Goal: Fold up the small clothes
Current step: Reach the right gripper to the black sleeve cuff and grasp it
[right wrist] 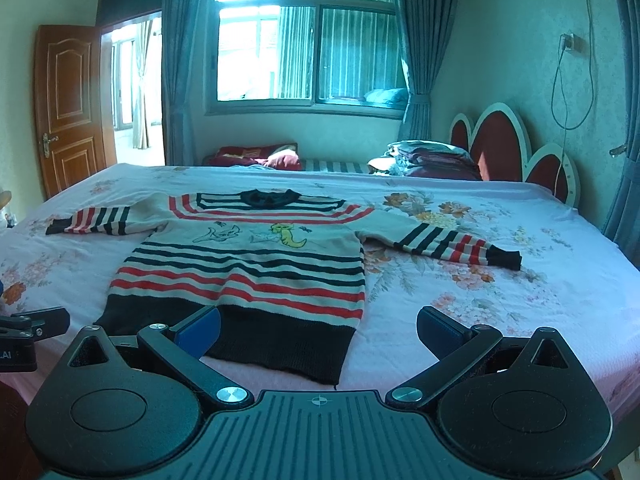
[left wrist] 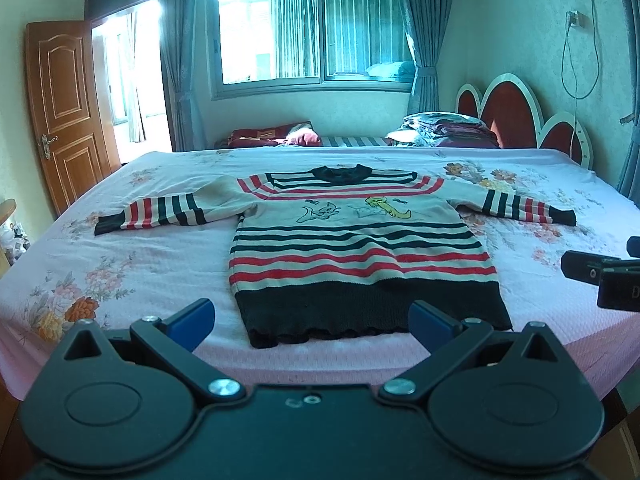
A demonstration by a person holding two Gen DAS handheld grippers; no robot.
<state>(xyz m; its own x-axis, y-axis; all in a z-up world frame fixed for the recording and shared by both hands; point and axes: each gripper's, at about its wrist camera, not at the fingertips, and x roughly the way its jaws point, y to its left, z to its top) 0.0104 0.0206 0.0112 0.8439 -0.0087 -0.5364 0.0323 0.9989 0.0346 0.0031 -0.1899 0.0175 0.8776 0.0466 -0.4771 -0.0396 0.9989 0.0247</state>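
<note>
A small striped sweater (left wrist: 356, 248) lies flat, face up, on the bed, both sleeves spread out, its black hem toward me. It has red, black and white stripes and a cartoon print on the chest. It also shows in the right wrist view (right wrist: 248, 268). My left gripper (left wrist: 312, 322) is open and empty, hovering just in front of the hem. My right gripper (right wrist: 318, 330) is open and empty, in front of the hem's right corner. Each gripper shows at the edge of the other's view, the right one (left wrist: 600, 276) and the left one (right wrist: 28, 330).
The bed (left wrist: 120, 264) has a pink floral sheet. Folded bedding (left wrist: 440, 130) is piled by the red headboard (left wrist: 516, 112). A second bed with a red pillow (left wrist: 276, 136) stands under the window. A wooden door (left wrist: 64, 116) is open at the left.
</note>
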